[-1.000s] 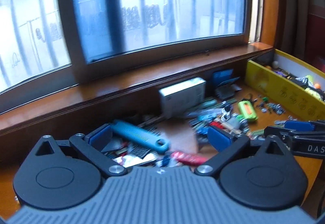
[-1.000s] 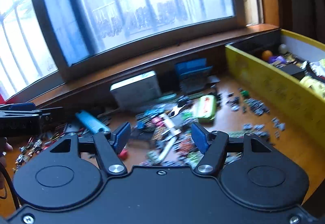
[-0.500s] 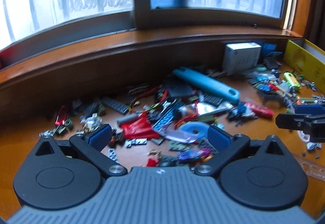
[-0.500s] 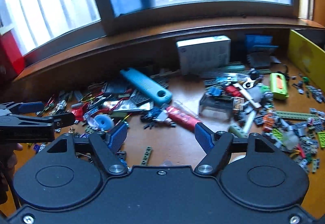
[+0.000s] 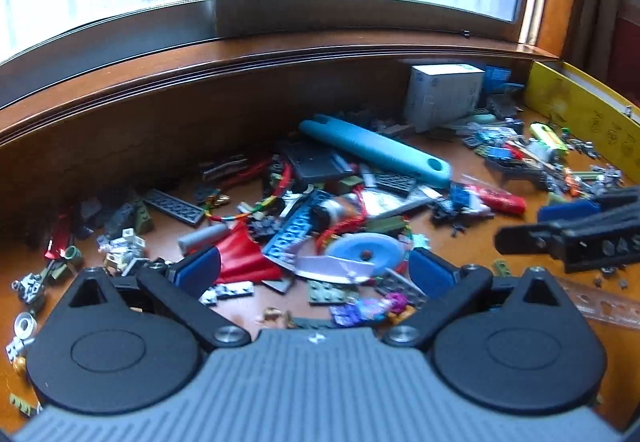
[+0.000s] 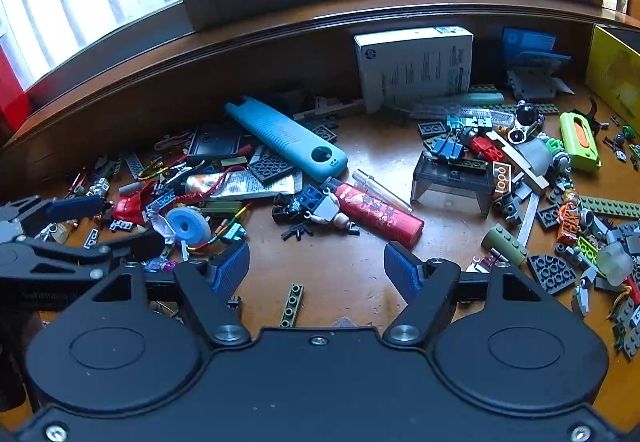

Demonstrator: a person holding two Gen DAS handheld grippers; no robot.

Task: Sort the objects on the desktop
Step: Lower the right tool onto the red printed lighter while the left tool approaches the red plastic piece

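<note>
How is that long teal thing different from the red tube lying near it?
The teal utility knife is longer and flatter than the red tube. The knife has a ribbed body with a round hole near one end; the tube is round, with pale printing. Both lie slanted on the wooden desk, apart.

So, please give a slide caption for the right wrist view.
Open right gripper above a cluttered desk, near a teal tool.

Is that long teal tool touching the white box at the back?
Apart. In the right wrist view, bare desk and small bricks lie between the teal tool and the white box.
</note>
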